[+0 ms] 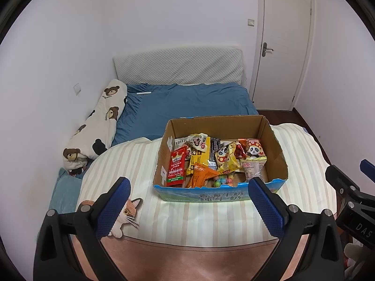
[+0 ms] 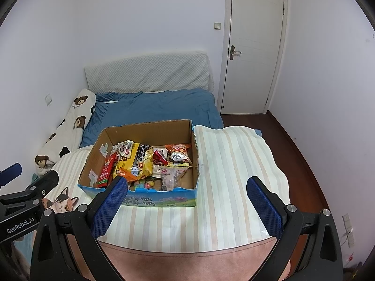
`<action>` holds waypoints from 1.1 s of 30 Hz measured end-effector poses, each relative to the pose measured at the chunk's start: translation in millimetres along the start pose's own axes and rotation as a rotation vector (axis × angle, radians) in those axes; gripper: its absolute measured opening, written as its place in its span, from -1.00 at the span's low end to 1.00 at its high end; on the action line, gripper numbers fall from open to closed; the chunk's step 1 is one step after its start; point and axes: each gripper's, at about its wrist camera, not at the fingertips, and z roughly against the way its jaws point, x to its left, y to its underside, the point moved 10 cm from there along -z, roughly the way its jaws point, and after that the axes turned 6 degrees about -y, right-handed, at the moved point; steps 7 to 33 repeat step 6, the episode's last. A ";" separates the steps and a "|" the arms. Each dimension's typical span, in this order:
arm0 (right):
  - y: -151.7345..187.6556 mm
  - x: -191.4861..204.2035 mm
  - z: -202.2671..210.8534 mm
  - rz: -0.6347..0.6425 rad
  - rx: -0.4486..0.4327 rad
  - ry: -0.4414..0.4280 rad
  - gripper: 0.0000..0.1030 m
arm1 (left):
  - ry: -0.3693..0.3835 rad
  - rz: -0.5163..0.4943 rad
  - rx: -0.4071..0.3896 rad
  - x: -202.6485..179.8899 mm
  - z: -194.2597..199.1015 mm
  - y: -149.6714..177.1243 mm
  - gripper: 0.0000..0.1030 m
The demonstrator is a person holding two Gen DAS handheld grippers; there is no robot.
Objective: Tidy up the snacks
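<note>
White-walled bedroom, closed white door (image 1: 283,44) in the far right corner. Low bed with a blue fitted sheet (image 1: 187,107), a quilted white headboard cushion (image 1: 178,68) propped against the far wall, a long white bear-print bolster pillow (image 1: 98,126) along the left edge. Over the near half of the bed, a cream-and-beige striped blanket (image 2: 229,168); on it, near the left edge, a flat cat-shaped cushion (image 1: 127,213).

Open brown cardboard box with a blue printed base (image 1: 220,154) sitting on the striped blanket, roughly mid-bed, flaps gone, holding a loose heap of snack packets: a red upright sachet (image 1: 177,168) against the left wall, an orange pouch (image 1: 201,175) at the near side, a yellow panda-print bag (image 1: 226,157) in the middle, a clear-wrapped pastry (image 1: 253,166) toward the right wall.

Left gripper (image 1: 188,201) with blue-padded fingers (image 1: 114,210) spread wide, empty, hovering short of the box's near wall. Right gripper (image 2: 187,201) likewise wide apart, holding nothing, its left finger overlapping the box's near left corner in view.
</note>
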 end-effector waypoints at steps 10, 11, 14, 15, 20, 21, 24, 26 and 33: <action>0.5 -0.4 0.7 0.000 -0.001 0.002 1.00 | 0.002 0.001 -0.001 -0.3 -0.1 0.5 1.00; 0.5 -0.4 0.7 0.000 -0.001 0.002 1.00 | 0.002 0.001 -0.001 -0.3 -0.1 0.5 1.00; 0.5 -0.4 0.7 0.000 -0.001 0.002 1.00 | 0.002 0.001 -0.001 -0.3 -0.1 0.5 1.00; 0.5 -0.4 0.7 0.000 -0.001 0.002 1.00 | 0.002 0.001 -0.001 -0.3 -0.1 0.5 1.00; 0.5 -0.4 0.7 0.000 -0.001 0.002 1.00 | 0.002 0.001 -0.001 -0.3 -0.1 0.5 1.00; 0.5 -0.4 0.7 0.000 -0.001 0.002 1.00 | 0.002 0.001 -0.001 -0.3 -0.1 0.5 1.00; 0.5 -0.4 0.7 0.000 -0.001 0.002 1.00 | 0.002 0.001 -0.001 -0.3 -0.1 0.5 1.00; 0.5 -0.4 0.7 0.000 -0.001 0.002 1.00 | 0.002 0.001 -0.001 -0.3 -0.1 0.5 1.00; 0.5 -0.4 0.7 0.000 -0.001 0.002 1.00 | 0.002 0.001 -0.001 -0.3 -0.1 0.5 1.00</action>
